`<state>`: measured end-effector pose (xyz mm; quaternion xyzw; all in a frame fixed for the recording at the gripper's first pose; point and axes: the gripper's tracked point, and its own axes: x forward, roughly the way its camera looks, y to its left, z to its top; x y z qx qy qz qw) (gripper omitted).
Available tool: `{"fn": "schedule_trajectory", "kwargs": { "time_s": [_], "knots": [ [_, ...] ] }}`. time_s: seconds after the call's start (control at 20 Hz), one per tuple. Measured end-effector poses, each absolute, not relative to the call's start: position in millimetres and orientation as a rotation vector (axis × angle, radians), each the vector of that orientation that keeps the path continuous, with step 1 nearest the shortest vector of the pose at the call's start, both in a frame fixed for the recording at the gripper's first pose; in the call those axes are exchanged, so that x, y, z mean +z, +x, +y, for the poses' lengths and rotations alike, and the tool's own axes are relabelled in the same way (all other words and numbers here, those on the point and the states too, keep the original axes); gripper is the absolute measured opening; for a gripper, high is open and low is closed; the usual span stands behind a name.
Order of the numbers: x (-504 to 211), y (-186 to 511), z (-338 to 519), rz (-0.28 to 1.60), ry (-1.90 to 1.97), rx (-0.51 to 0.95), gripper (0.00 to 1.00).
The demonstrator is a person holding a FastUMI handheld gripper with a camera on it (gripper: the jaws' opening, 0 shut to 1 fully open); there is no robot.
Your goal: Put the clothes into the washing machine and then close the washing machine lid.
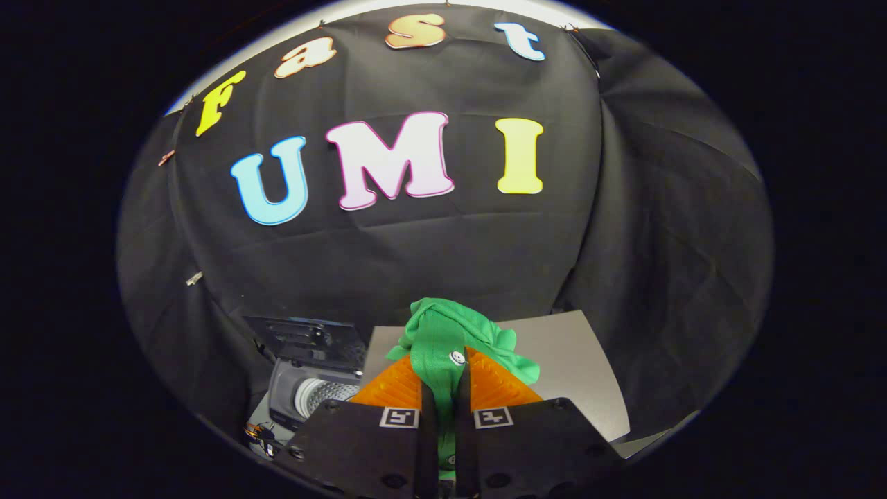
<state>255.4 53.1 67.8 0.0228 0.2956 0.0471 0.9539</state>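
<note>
A green garment [443,333] with a small white button hangs bunched between my two fingers, lifted above the grey tabletop [575,360]. My gripper [443,378] is shut on the cloth, both fingers pressing it from either side. Down to the left of the fingers stands a small toy washing machine [312,388]. Its dark lid [312,339] is tilted up and open, and the perforated silver drum [326,395] shows inside. The garment's lower part is hidden behind the fingers.
The grey tabletop stretches beyond and to the right of the fingers. Black cloth walls close in behind and on both sides. A small dark object [260,433] lies near the machine's front left corner.
</note>
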Motion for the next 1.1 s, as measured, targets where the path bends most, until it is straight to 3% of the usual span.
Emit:
{"fn": "schedule_trajectory", "kwargs": {
  "time_s": [0.6,1.1],
  "knots": [
    [67,220,254,0.602,0.036,0.323,0.14],
    [-51,214,368,0.681,-0.008,0.394,0.14]
  ]
}}
